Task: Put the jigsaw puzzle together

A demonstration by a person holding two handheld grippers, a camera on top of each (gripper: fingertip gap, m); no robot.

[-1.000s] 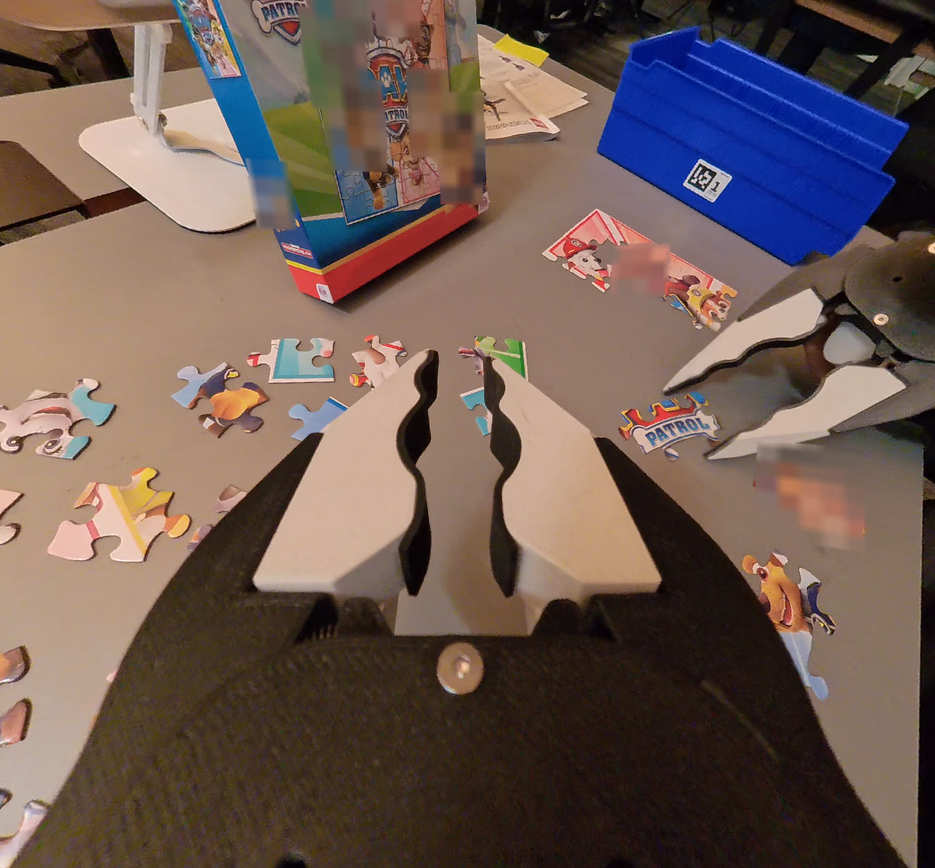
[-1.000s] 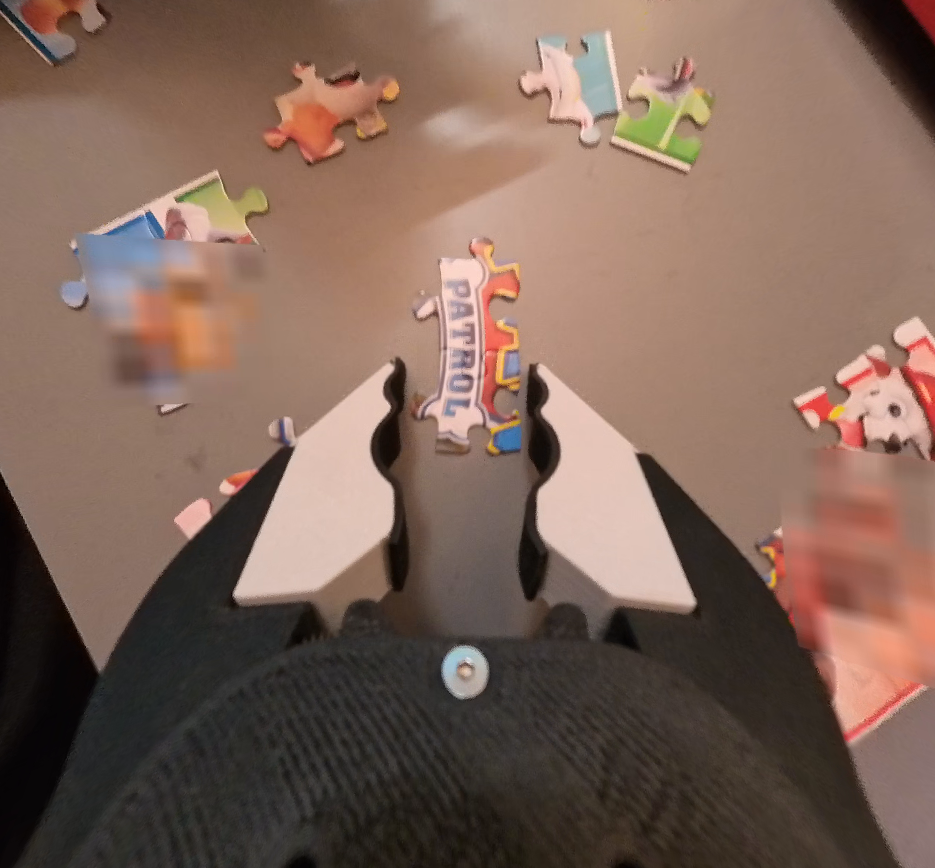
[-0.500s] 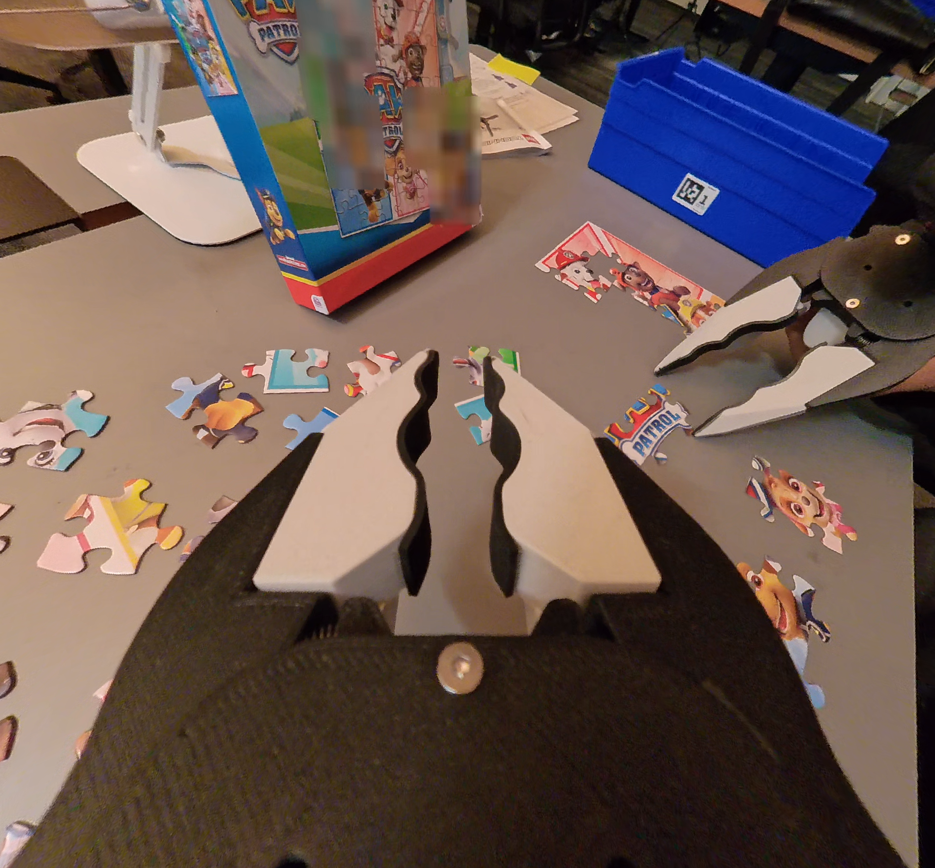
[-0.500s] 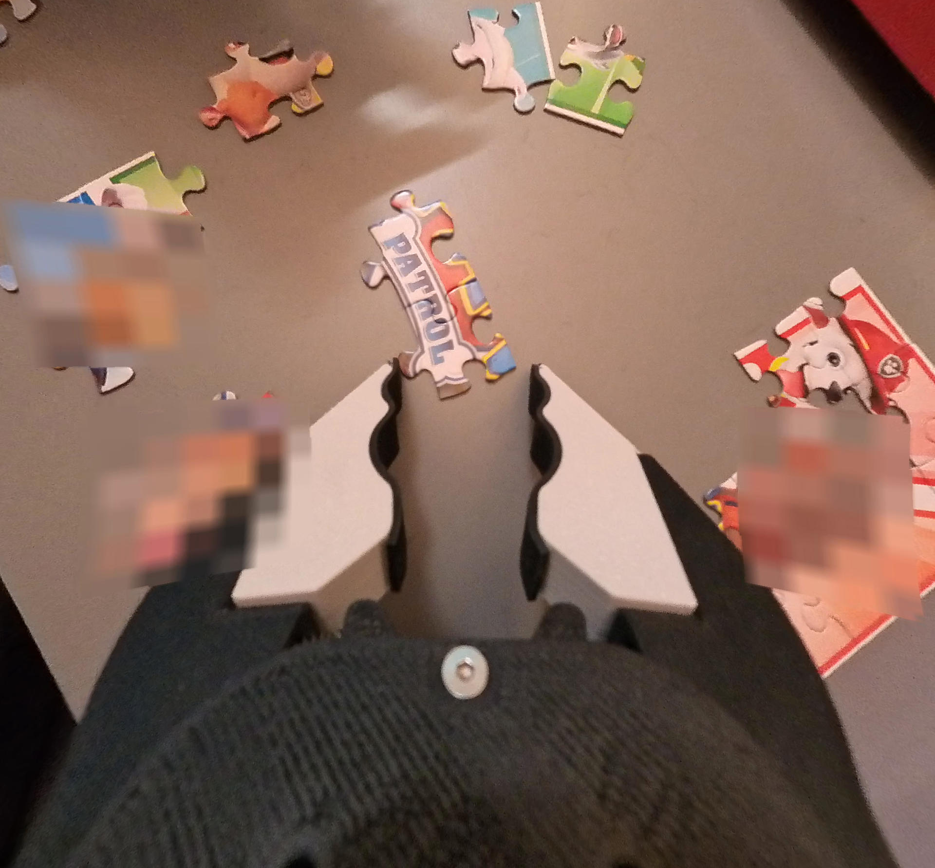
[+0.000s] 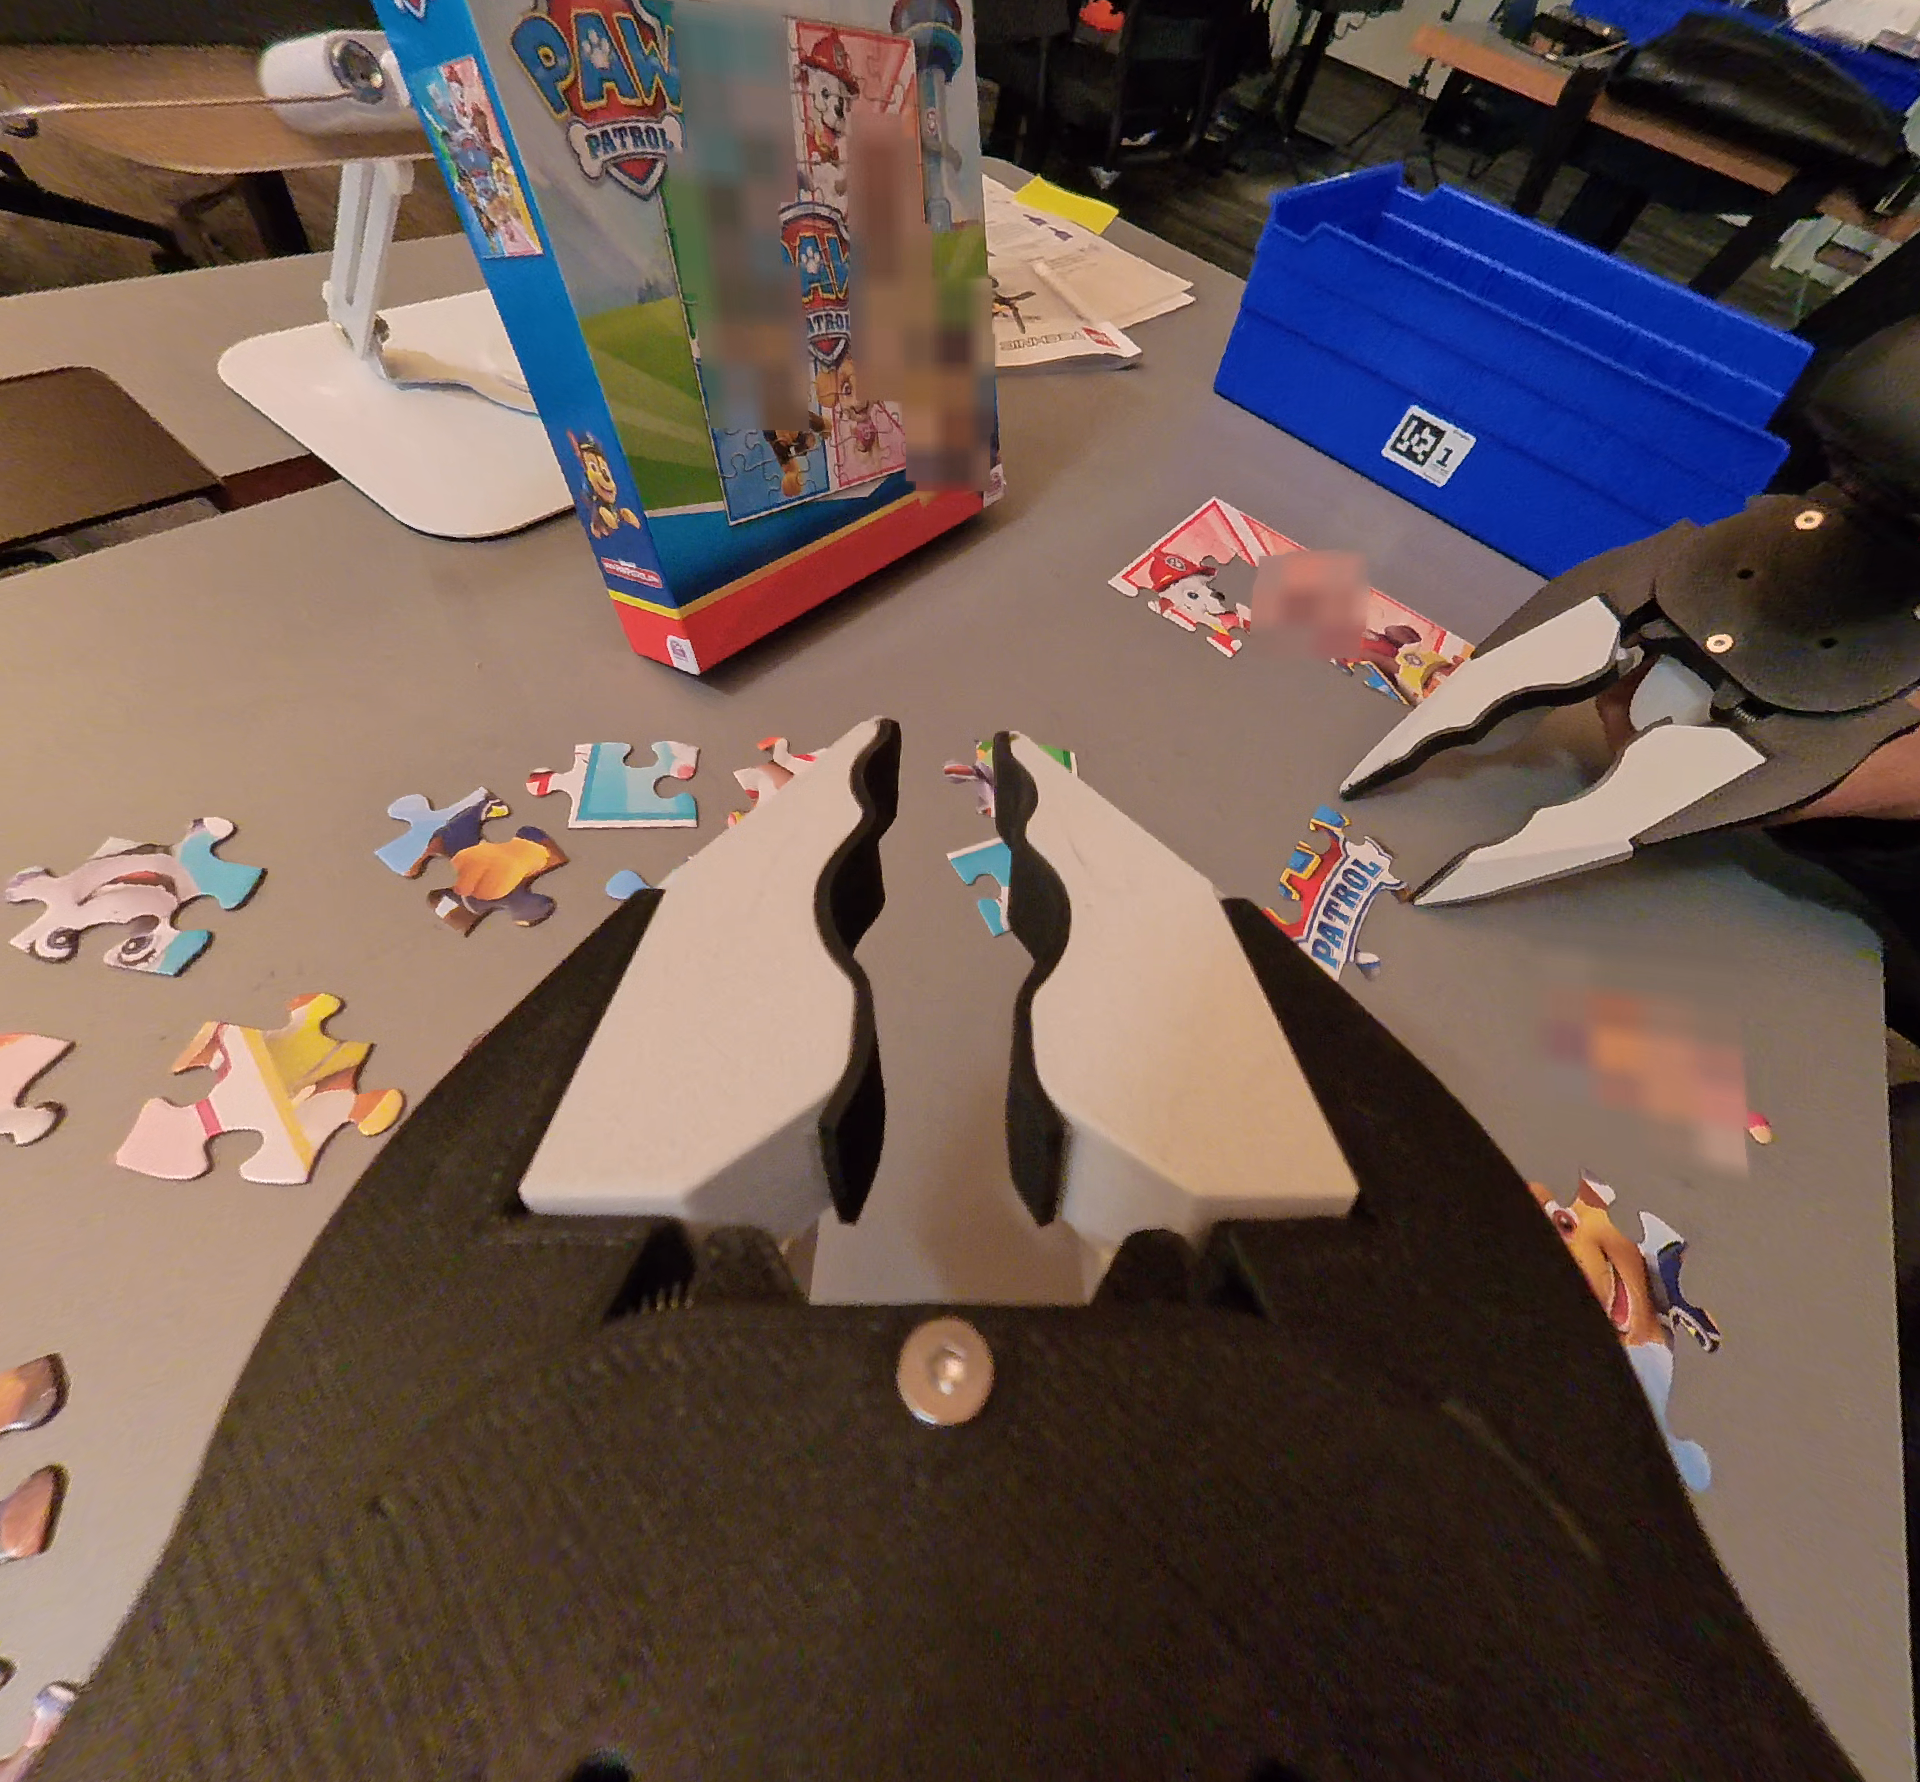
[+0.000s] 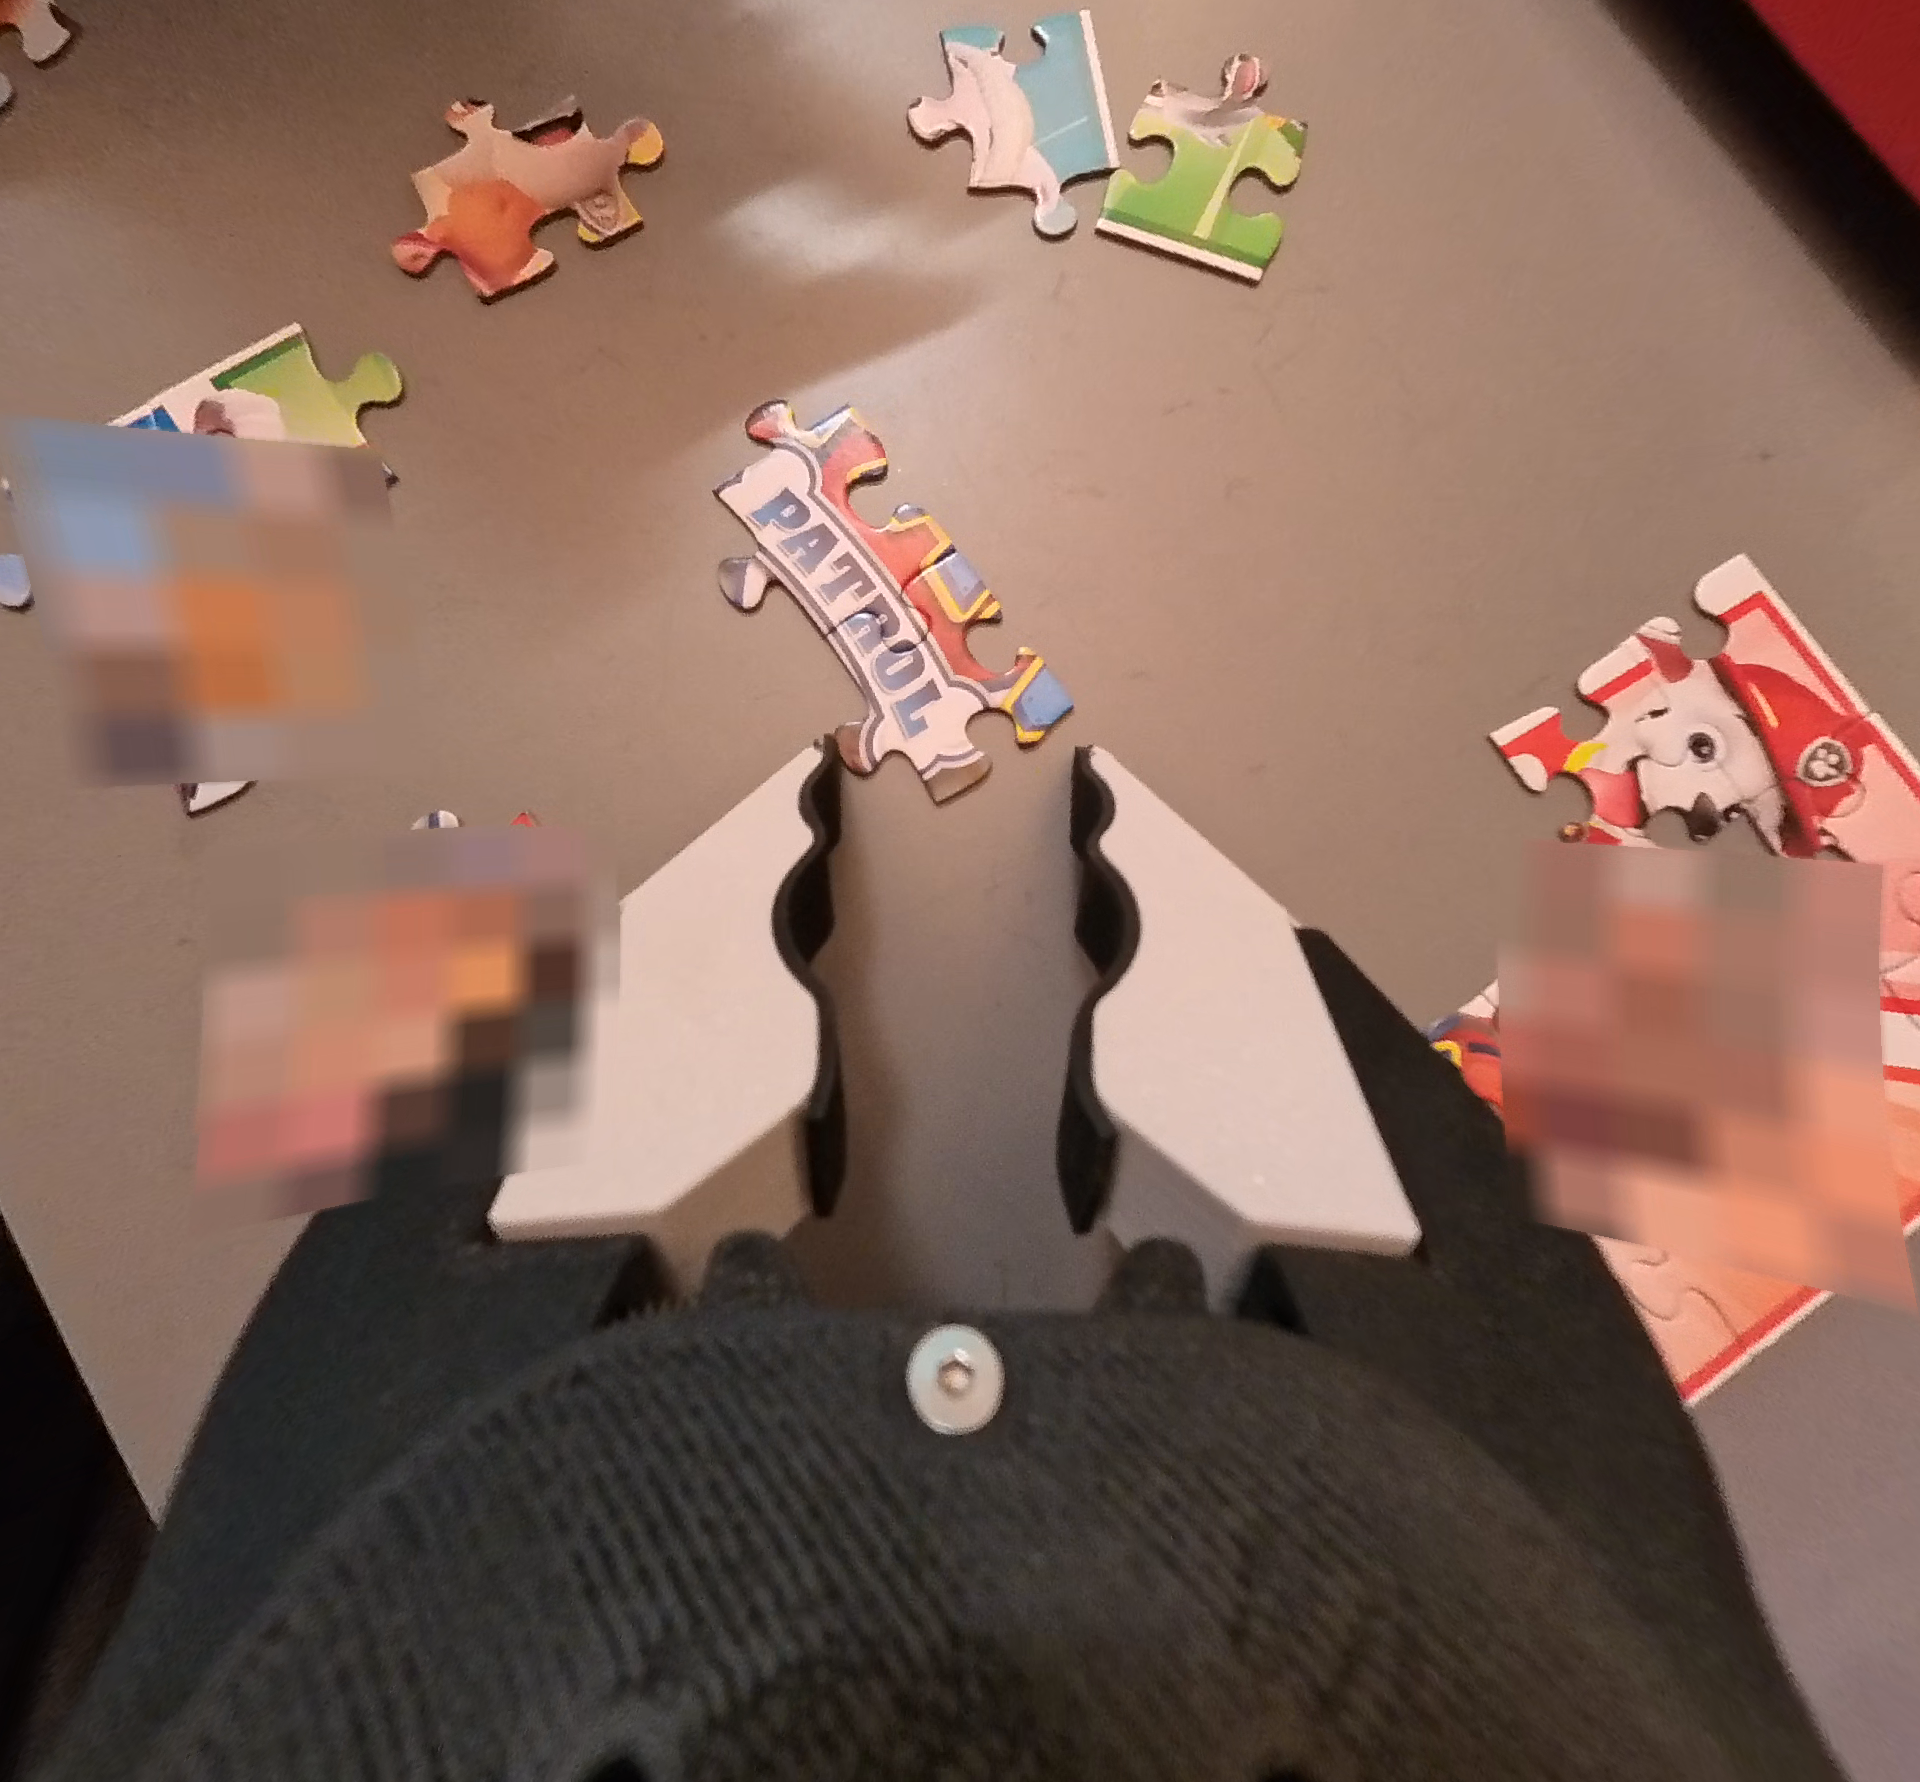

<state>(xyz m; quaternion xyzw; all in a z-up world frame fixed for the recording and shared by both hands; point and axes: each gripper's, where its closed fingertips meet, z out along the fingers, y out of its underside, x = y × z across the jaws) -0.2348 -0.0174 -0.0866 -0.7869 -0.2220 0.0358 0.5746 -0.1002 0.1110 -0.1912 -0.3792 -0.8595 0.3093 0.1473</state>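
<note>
Right wrist view: mosaic patches hide puzzle pieces [image 6: 197, 589] beside open hand-held gripper [image 6: 951, 761].

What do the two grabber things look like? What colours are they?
Both match. The left gripper has two pale grey wedge-shaped fingers with wavy black pads on their inner edges, set in a ridged black body with one silver screw. The right gripper looks the same; from the side its fingers taper to points, with small silver screws on its black plate.

One puzzle box [image 5: 717, 278], one blue bin [image 5: 1507, 350].
</note>
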